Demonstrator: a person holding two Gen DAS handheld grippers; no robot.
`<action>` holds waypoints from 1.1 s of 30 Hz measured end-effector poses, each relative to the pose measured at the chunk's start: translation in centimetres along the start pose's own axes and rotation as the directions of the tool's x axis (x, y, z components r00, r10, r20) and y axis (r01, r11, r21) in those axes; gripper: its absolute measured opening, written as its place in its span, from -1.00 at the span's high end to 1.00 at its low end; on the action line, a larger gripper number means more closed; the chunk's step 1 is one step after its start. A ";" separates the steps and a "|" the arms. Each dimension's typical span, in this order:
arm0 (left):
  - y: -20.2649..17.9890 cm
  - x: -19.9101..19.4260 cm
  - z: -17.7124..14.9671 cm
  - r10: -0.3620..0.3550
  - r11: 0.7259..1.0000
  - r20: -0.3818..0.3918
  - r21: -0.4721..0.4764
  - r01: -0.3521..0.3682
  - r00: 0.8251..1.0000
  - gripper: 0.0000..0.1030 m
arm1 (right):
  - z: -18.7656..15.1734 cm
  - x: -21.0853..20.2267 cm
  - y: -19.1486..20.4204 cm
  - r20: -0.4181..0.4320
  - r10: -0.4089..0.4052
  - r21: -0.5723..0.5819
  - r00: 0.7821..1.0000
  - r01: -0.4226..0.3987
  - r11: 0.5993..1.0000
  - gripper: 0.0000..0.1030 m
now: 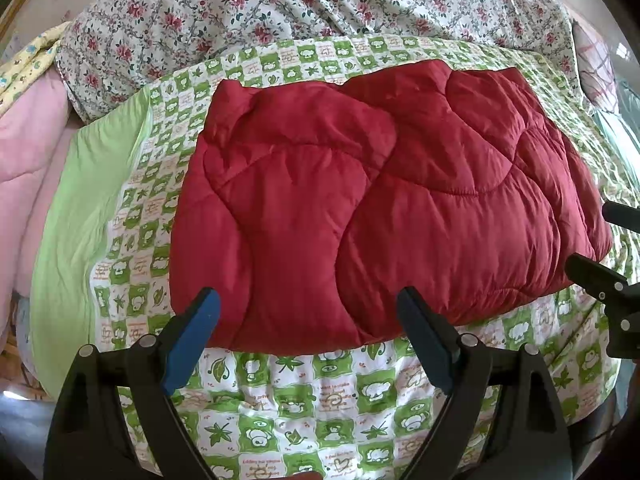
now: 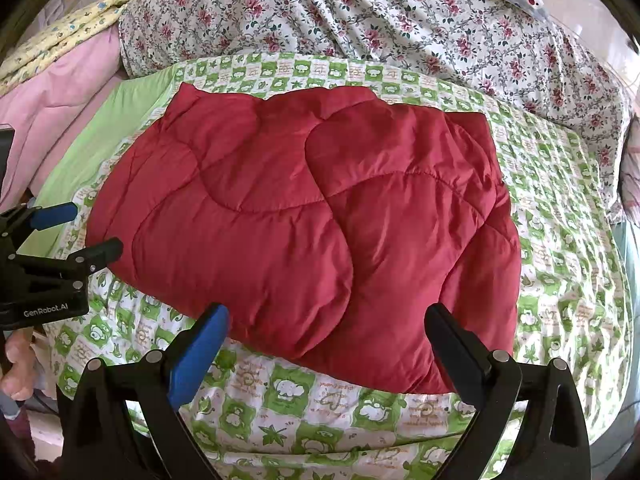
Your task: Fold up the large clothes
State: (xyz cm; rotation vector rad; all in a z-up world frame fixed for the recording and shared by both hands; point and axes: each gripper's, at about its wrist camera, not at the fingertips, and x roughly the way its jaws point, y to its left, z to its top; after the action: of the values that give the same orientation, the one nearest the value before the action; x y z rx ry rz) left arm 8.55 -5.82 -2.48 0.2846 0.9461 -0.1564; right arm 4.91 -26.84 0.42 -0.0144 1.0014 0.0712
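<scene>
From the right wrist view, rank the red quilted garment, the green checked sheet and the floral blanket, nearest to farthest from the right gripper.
1. green checked sheet, directly under the right gripper.
2. red quilted garment, just ahead, lying on that sheet.
3. floral blanket, bunched at the back.

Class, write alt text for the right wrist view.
A folded, dark red quilted padded garment lies on a green-and-white checked bedsheet. The right gripper hovers open at its near edge, the left gripper open at far left; a floral quilt lies behind.
</scene>
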 end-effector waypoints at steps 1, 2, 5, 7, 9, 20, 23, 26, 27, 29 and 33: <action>0.0 0.0 0.0 -0.001 1.000 0.000 0.000 0.001 1.000 -0.76 | 0.0 0.0 0.0 0.000 0.000 -0.001 1.000 0.000 1.000 -0.93; 0.0 -0.1 0.0 -0.001 1.000 0.001 0.000 0.001 1.000 -0.76 | 0.0 0.0 0.0 0.001 0.000 -0.001 1.000 0.000 1.000 -0.93; -0.1 -0.1 0.0 -0.001 1.000 0.000 0.001 0.001 1.000 -0.76 | 0.0 0.0 -0.1 0.000 0.001 0.002 1.000 -0.001 1.000 -0.93; -0.1 -0.2 0.0 -0.001 1.000 0.001 0.001 0.001 1.000 -0.76 | 0.0 0.1 -0.1 0.001 0.000 0.000 1.000 0.000 1.000 -0.93; -0.1 -0.2 0.0 -0.002 1.000 0.000 0.000 0.002 1.000 -0.76 | 0.0 0.0 -0.1 0.001 0.002 0.001 1.000 -0.002 1.000 -0.93; -0.3 -0.3 0.0 -0.010 1.000 -0.001 0.002 0.010 1.000 -0.76 | 0.0 0.0 -0.1 0.001 -0.001 0.000 1.000 0.001 1.000 -0.93; -0.3 -0.3 0.0 -0.010 1.000 0.000 0.004 0.010 1.000 -0.76 | -0.1 -0.1 -0.1 0.004 -0.001 0.002 1.000 0.001 1.000 -0.93; -0.2 -0.3 0.0 -0.011 1.000 0.002 0.005 0.011 1.000 -0.76 | -0.1 -0.1 0.0 0.005 -0.003 0.003 1.000 0.003 1.000 -0.93; -0.2 -0.3 0.0 -0.010 1.000 0.003 0.006 0.010 1.000 -0.76 | -0.2 -0.3 0.1 0.006 -0.004 0.006 1.000 0.004 1.000 -0.93; -0.2 -0.3 0.1 -0.007 1.000 0.004 0.006 0.007 1.000 -0.76 | -0.2 -0.3 0.1 0.006 -0.004 0.006 1.000 0.004 1.000 -0.93; -0.1 -0.3 0.1 -0.006 1.000 0.006 0.007 0.006 1.000 -0.76 | -0.2 -0.3 0.0 0.006 -0.004 0.006 1.000 0.004 1.000 -0.93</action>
State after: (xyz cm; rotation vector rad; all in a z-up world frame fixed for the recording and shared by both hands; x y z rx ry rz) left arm 8.39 -5.98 -2.21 0.2873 0.9404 -0.1660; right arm 4.61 -26.84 0.58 -0.0102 0.9951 0.0644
